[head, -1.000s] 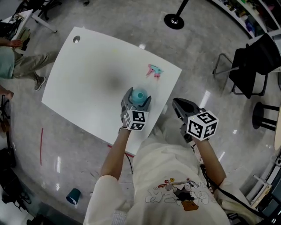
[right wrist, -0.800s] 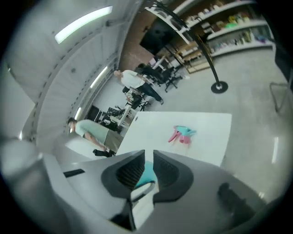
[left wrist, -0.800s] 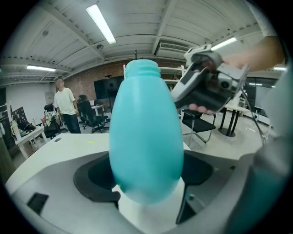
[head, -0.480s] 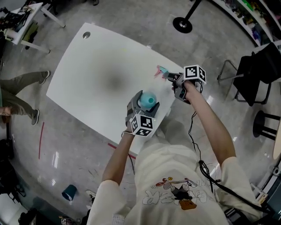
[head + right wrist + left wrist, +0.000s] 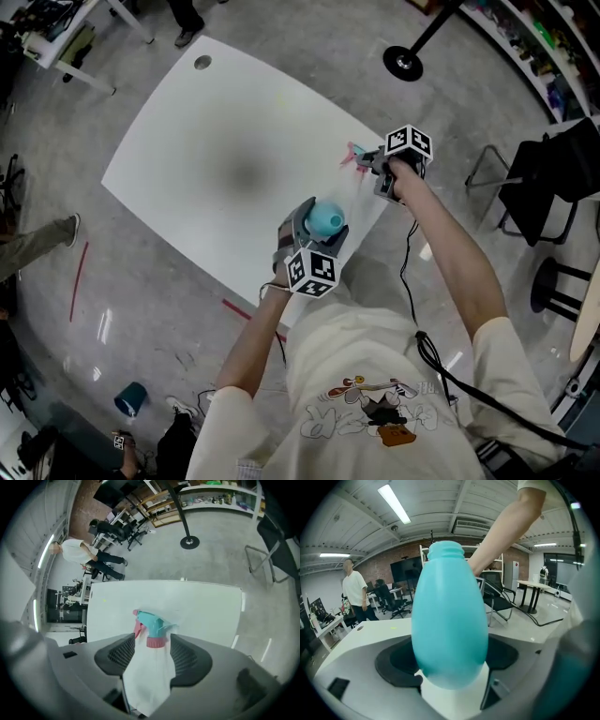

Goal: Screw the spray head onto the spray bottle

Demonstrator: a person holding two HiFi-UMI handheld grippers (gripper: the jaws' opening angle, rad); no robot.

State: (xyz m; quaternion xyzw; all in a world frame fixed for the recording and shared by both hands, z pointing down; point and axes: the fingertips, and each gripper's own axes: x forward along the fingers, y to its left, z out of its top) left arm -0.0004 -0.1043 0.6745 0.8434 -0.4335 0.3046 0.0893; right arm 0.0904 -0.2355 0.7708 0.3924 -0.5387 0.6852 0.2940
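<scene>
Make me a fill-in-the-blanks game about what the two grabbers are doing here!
1. The left gripper is shut on the teal ____.
2. The spray head lies on the white ____.
3. The ring at the spray head's base is coloured ____.
4. The right gripper, whose jaws have just been opening, has the spray head between its tips without pressing it, so it is not shut but ____.
Missing words: bottle; table; pink; open.

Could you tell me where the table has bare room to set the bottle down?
Almost all of the table is bare, from the hole at its far corner across to the spray head. Only the near right corner is crowded, around the spray head and the held bottle.
</scene>
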